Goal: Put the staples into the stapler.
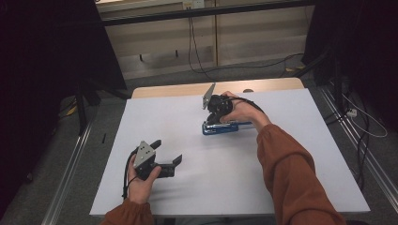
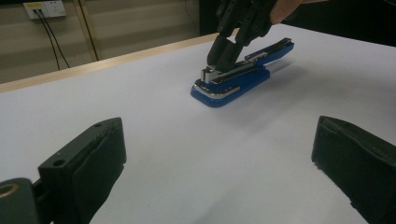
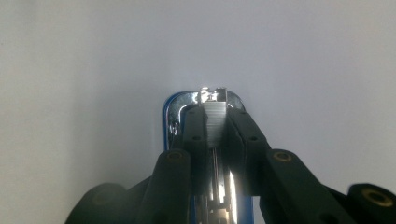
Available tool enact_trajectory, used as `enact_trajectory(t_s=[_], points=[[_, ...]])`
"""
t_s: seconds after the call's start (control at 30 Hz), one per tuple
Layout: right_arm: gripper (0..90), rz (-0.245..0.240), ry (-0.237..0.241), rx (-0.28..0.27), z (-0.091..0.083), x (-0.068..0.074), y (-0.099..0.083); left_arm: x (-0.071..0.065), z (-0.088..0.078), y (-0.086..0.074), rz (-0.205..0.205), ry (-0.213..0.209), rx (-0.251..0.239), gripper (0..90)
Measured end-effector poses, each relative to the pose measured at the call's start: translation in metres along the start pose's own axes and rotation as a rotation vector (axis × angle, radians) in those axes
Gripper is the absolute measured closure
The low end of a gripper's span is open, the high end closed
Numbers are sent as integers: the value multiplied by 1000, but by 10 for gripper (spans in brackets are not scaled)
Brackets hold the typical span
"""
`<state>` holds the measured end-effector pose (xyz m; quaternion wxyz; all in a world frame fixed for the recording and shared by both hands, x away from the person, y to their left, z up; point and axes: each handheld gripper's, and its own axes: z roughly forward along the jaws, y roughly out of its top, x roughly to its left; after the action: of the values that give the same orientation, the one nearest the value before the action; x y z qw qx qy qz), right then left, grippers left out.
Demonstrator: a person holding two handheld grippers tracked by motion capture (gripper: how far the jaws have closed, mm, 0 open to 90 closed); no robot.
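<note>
Fig.: I'm pinching the staple strip in the blue stapler w/ the right gripper, mid-table, far side. Stapler's long axis is running left-right. Left gripper is resting spread, well apart, near edge.

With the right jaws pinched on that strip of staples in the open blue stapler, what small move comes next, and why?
Probably ease the staple strip down into the blue stapler channel, then release. The right gripper clamps the strip over the magazine; the left gripper waits open, apart from it.
</note>
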<state>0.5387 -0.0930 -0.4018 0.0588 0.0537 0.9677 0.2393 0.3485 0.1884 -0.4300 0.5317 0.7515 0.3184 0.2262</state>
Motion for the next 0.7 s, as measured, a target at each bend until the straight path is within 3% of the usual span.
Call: enact_trajectory(t_s=[0.1, 0.47, 0.7], points=[[724, 11, -13, 6, -1, -1, -1, 0, 0, 0, 1, 1, 2, 31], [682, 36, -25, -25, -6, -2, -1, 0, 0, 0, 1, 2, 3, 31], [538, 71, -51, -66, -11, -1, -1, 0, 0, 0, -4, -1, 3, 31]])
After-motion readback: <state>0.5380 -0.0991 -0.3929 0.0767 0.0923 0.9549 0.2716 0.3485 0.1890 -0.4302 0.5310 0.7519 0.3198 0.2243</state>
